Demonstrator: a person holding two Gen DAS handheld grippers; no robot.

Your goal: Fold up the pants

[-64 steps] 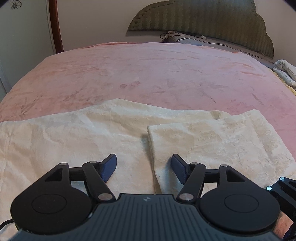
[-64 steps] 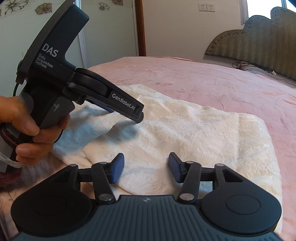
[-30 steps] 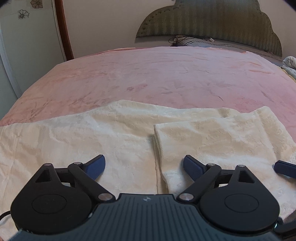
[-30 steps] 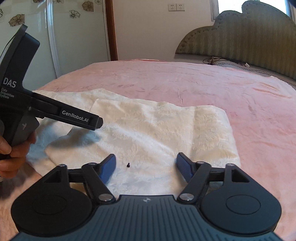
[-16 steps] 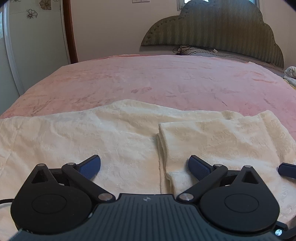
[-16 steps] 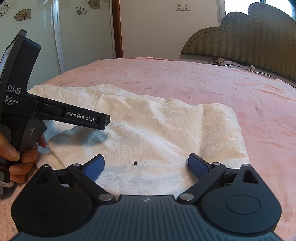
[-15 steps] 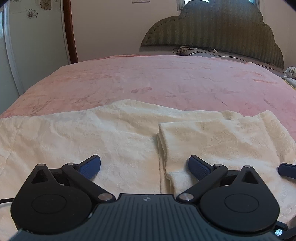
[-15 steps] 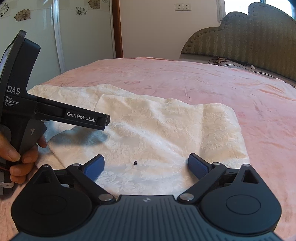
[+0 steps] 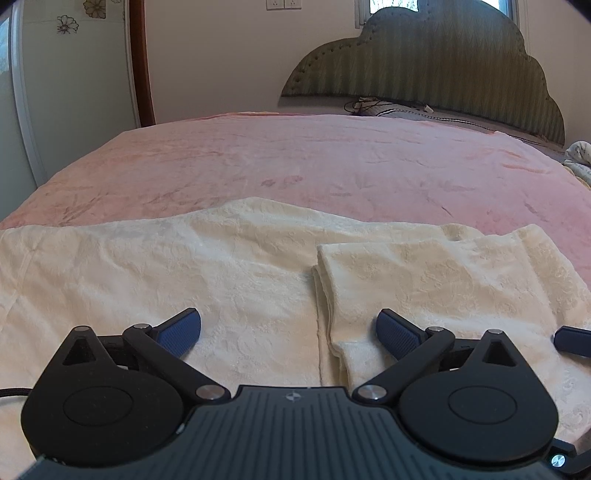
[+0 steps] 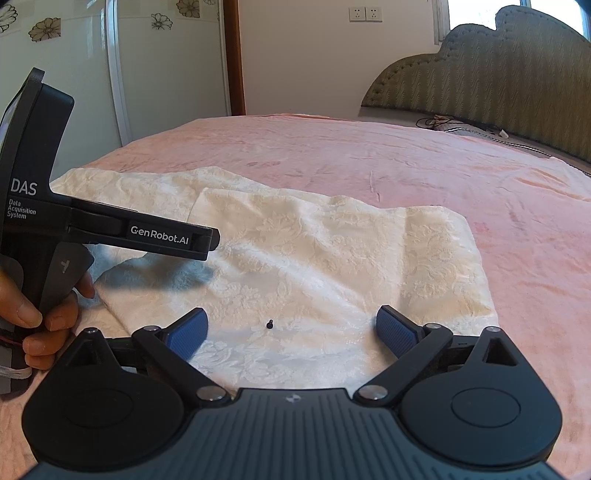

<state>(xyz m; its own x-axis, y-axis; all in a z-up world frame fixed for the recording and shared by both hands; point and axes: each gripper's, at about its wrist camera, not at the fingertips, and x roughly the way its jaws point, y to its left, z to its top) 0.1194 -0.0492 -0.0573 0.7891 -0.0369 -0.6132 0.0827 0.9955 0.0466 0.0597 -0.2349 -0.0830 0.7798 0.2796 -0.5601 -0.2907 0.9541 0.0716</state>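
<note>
The cream pants [image 9: 229, 273] are spread on the pink bed [image 9: 332, 162], one end already doubled over. Both the left gripper [image 9: 289, 328] and right gripper [image 10: 291, 326] are held wide above them, empty. A fresh grasp at the folded edge [image 9: 323, 295] is probably needed next.

Soft daylight, heavy fisheye warp, nothing really blurry

Both views are lit well by daylight from a window [image 10: 480, 14] at the top right behind the headboard [image 10: 498, 74], a bit blown out there. The right wrist view looks brighter and warmer; the left wrist one is duller and slightly hazy. The left gripper [image 10: 210, 240] throws a soft bluish shadow onto the pants [image 10: 332, 258] under it. The bed [image 9: 332, 166] bulges like a dome, the door frame [image 9: 140, 74] bends, and the corners go black. Focus stays sharp, fabric pattern crisp, no motion smear.
</note>
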